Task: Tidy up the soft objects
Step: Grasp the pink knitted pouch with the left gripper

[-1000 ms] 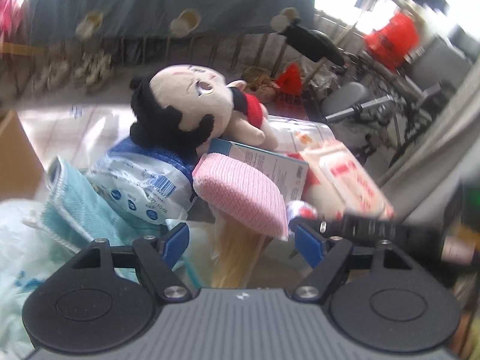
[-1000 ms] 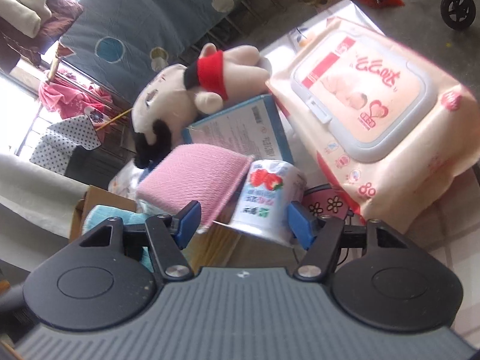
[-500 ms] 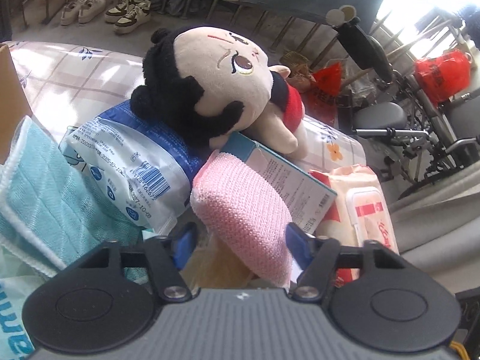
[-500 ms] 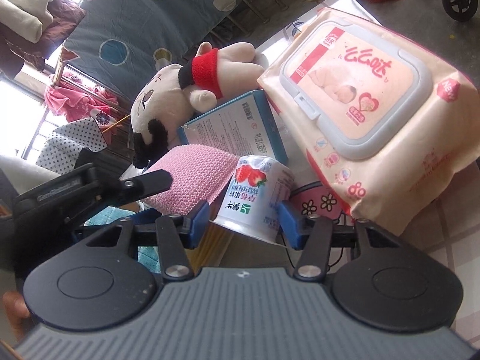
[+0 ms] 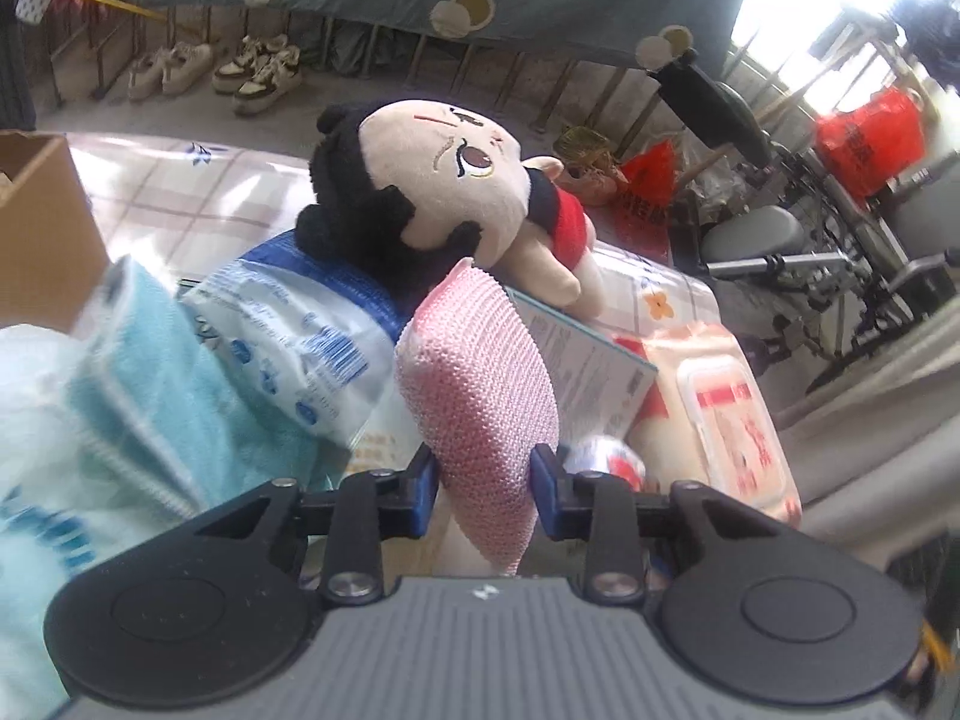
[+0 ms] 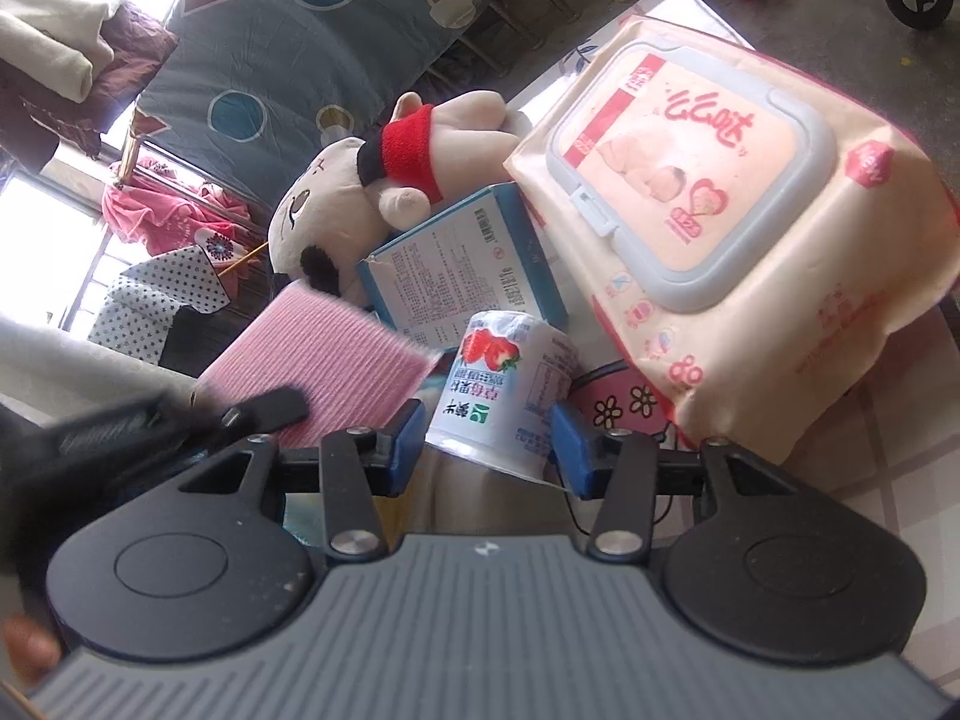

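- Since half a second before, the left gripper (image 5: pixel 485 483) had closed its blue fingers (image 5: pixel 420 489) in on the pink sponge (image 5: pixel 480 402), and now both pads pressed its sides and held it tight.
- Before, the sponge sat loose between wide fingers; now it stood up on end in the left wrist view, squeezed near its bottom.
- The right gripper (image 6: pixel 489 443) had moved closer to the strawberry cup (image 6: pixel 510 387), and its fingers had come in a bit.
- The cup sat between the two blue pads (image 6: pixel 570 447). The fingers looked very near its sides, but I cannot tell if they were really squeezing it.
- In the right wrist view the pink sponge (image 6: pixel 324 360) lay at 9 o'clock from the cup, with the other gripper's black finger on it.
- A plush doll (image 5: pixel 456 204) with black hair and a red band lay at 12 o'clock from the sponge, resting on a blue box (image 5: pixel 591 354).
- A blue and white packet (image 5: pixel 300 324) lay at 9 o'clock from the sponge, and a light blue towel (image 5: pixel 156 396) lay farther that way.
- A big pack of baby wipes (image 6: pixel 720 198) lay at 2 o'clock from the cup, touching the blue box (image 6: pixel 462 264).
- A brown cardboard box (image 5: pixel 42 228) stood at 10 o'clock, well apart from the sponge.
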